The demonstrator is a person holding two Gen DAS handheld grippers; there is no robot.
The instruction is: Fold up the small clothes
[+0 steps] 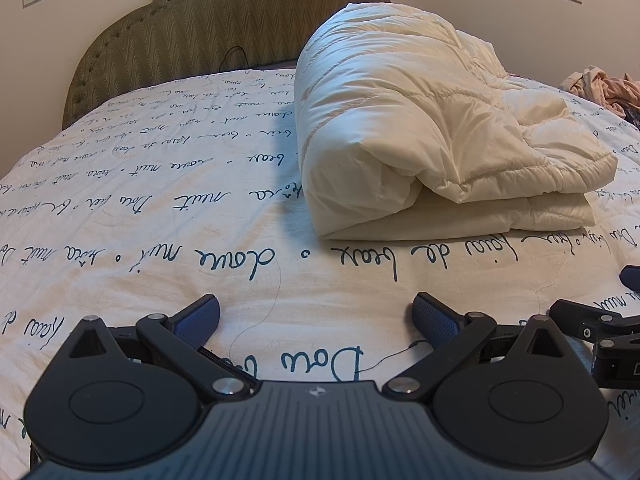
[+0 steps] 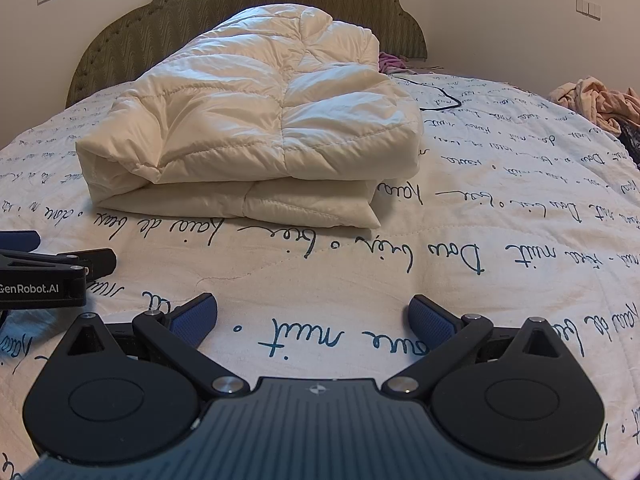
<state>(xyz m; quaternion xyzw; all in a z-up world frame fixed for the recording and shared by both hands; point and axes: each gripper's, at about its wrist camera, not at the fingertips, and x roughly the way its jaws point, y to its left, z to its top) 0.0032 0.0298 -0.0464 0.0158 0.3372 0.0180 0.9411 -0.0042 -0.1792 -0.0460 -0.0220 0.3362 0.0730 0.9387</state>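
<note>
A pile of crumpled pink and beige small clothes (image 1: 604, 90) lies at the far right edge of the bed; it also shows in the right wrist view (image 2: 596, 104). My left gripper (image 1: 316, 314) is open and empty, low over the script-printed bedspread (image 1: 160, 200). My right gripper (image 2: 312, 314) is open and empty too, just to the right of the left one. Part of the right gripper (image 1: 600, 332) shows at the right edge of the left wrist view, and the left gripper (image 2: 48, 276) shows at the left edge of the right wrist view.
A folded white quilted duvet (image 1: 432, 128) lies mid-bed ahead of both grippers, also in the right wrist view (image 2: 260, 128). A green padded headboard (image 1: 224, 20) stands behind. A black cable (image 2: 440, 100) and a purple cloth (image 2: 390, 62) lie behind the duvet.
</note>
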